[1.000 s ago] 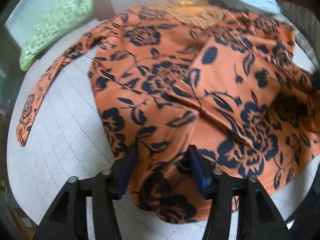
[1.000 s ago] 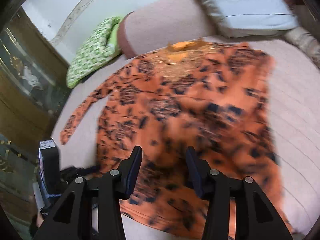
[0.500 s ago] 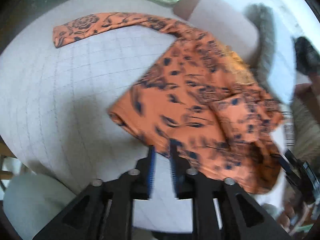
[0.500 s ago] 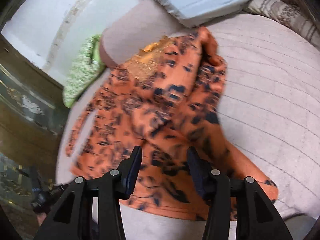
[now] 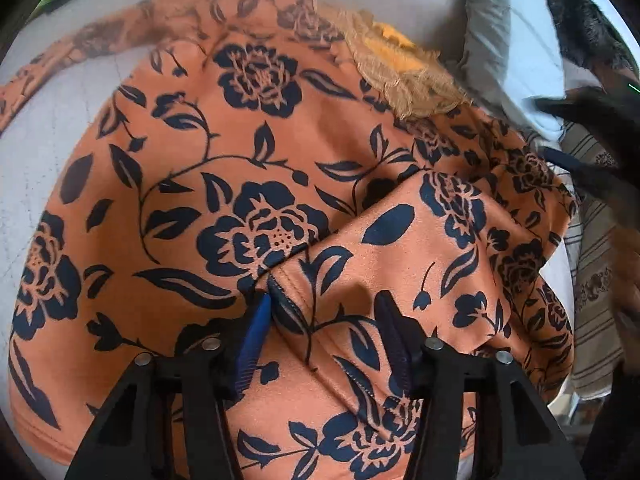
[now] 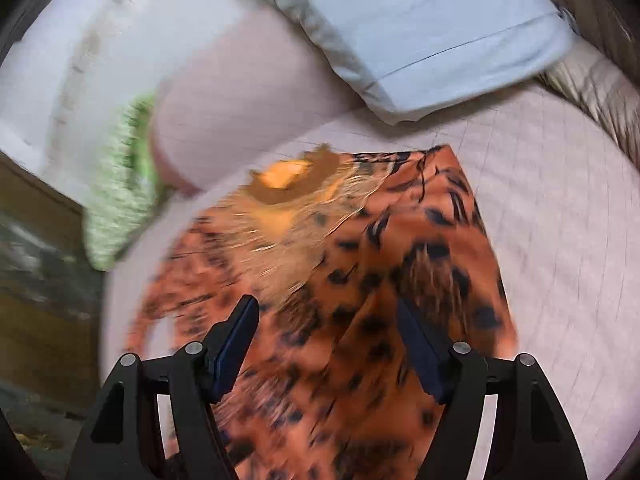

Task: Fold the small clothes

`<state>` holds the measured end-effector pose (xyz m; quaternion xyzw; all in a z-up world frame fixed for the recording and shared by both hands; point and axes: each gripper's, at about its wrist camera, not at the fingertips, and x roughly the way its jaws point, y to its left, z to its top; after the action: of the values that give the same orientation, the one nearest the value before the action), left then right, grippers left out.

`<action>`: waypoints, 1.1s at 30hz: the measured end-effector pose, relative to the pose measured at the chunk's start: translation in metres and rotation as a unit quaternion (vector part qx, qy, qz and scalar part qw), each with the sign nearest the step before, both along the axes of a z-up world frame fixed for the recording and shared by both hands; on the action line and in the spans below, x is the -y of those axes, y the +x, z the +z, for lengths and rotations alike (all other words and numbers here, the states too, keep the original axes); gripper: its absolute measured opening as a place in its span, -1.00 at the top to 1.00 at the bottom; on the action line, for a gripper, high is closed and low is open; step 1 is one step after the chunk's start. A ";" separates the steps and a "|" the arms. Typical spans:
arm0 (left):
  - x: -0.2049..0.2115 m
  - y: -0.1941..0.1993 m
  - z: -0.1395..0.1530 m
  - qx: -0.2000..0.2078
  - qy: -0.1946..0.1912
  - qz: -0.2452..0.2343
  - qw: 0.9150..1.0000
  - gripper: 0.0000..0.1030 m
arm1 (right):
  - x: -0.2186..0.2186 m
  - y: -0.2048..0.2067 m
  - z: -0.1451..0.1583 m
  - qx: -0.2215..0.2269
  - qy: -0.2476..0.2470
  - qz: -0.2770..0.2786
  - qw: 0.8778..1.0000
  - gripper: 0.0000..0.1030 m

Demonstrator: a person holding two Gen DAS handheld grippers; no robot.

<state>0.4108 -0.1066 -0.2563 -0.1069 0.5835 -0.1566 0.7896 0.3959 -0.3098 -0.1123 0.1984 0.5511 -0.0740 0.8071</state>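
Bed: pale quilted cover, takes up most of both views. It is my reference for everything below.

Orange top, black flower print: lies spread on the bed's cover, across the middle. Neckline with pale lace trim points toward the head of the bed. One side panel is folded over onto the body of the garment; its stitched hem edge runs diagonally across the front. One sleeve stretches out flat over the bed to the far left in the left wrist view. The right wrist view is motion-blurred, so the print reads only as streaks there.

Pale blue pillow: at the head of the bed, beyond the neckline.

Pinkish bolster: also at the head of the bed, beside the pillow.

Green patterned cloth: off the bed's far corner, next to the bolster.

My left gripper: low over the folded panel, jaws opening. The hem edge sits between the fingers, just beside the blue pad; neither pad presses on it.

My right gripper: above the top near its neckline, jaws opening and standing wide. Cloth shows behind the gap, nothing gripped.

Dark blurred shape: at the bed's right edge in the left wrist view; cannot tell what it is.
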 end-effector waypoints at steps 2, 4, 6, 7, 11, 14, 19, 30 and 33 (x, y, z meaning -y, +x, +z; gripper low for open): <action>-0.002 0.005 -0.007 -0.001 0.021 0.018 1.000 0.56 | -0.007 0.020 -0.027 -0.051 -0.078 -0.004 0.996 -0.18; -0.005 0.011 -0.012 -0.003 0.031 0.024 0.999 0.79 | -0.008 0.027 -0.050 -0.084 -0.109 -0.013 0.990 0.16; -0.009 0.017 -0.012 -0.010 0.023 0.015 1.000 0.88 | -0.009 0.026 -0.063 -0.100 -0.130 -0.012 0.986 0.52; -0.012 0.018 -0.008 -0.010 0.019 0.013 1.000 0.88 | -0.010 0.024 -0.065 -0.099 -0.122 -0.008 0.988 0.92; -0.034 0.021 0.025 0.013 -0.005 -0.005 1.000 0.89 | -0.020 0.009 -0.023 -0.047 -0.105 -0.013 0.993 0.94; -0.063 0.025 0.048 0.022 -0.015 0.004 1.000 0.89 | -0.034 0.005 0.007 -0.014 -0.093 0.004 0.996 0.94; -0.089 0.047 0.020 -0.015 0.025 0.014 0.999 0.86 | -0.062 0.016 -0.003 -0.013 -0.072 0.040 0.996 0.94; -0.061 0.074 -0.017 0.014 0.104 -0.001 0.995 0.17 | -0.027 -0.083 0.041 0.115 0.006 0.045 0.992 -0.70; -0.061 0.071 -0.015 0.037 0.129 0.003 0.991 0.17 | -0.010 -0.151 0.052 0.123 0.013 0.030 0.992 -0.74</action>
<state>0.4820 -0.0454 -0.2708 0.0001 0.5690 -0.0814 0.8183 0.2445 -0.2994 -0.0599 0.2002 0.4540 -0.0174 0.8680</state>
